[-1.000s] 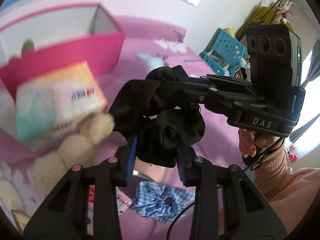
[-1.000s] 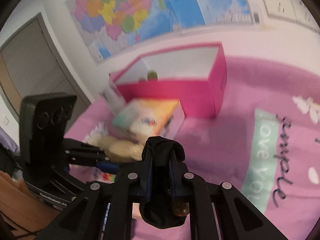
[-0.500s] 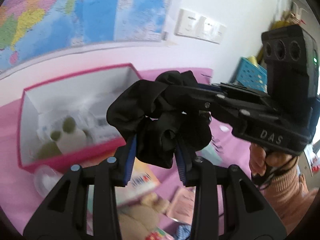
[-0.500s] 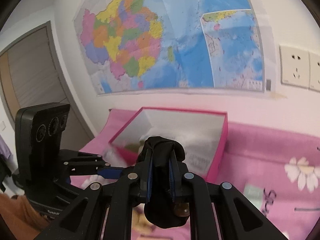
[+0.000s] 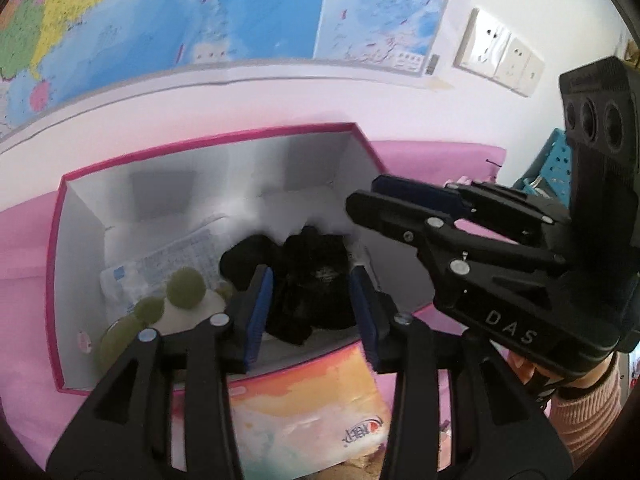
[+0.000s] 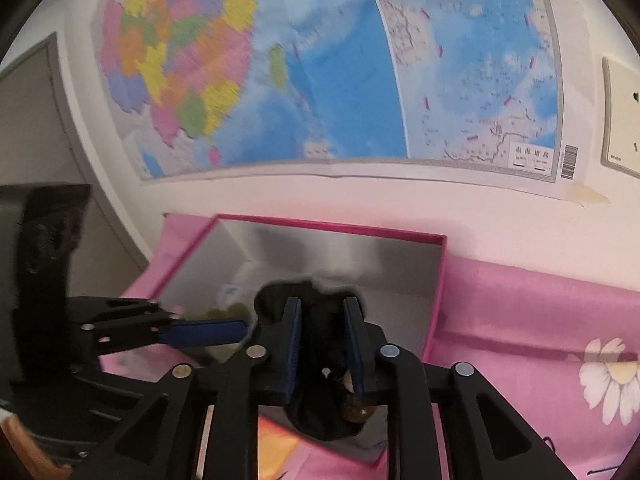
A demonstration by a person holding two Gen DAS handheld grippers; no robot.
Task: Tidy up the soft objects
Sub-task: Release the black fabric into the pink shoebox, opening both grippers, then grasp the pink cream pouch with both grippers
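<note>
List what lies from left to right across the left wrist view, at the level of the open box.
Pink cloth → pink box wall → green plush balls → black scrunchie, between the opening left tongs → right tongs, also opening → blue basket.

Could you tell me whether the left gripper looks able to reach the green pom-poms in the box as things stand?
Probably yes: the box is open-topped and the pom-poms lie uncovered beside the scrunchie, which hangs between the left gripper's opening fingers.

It looked like a home bedroom. A flowered pink bedspread (image 6: 560, 320) lay under a wall map (image 6: 320, 60). Wall sockets (image 5: 500, 56) flanked it.
</note>
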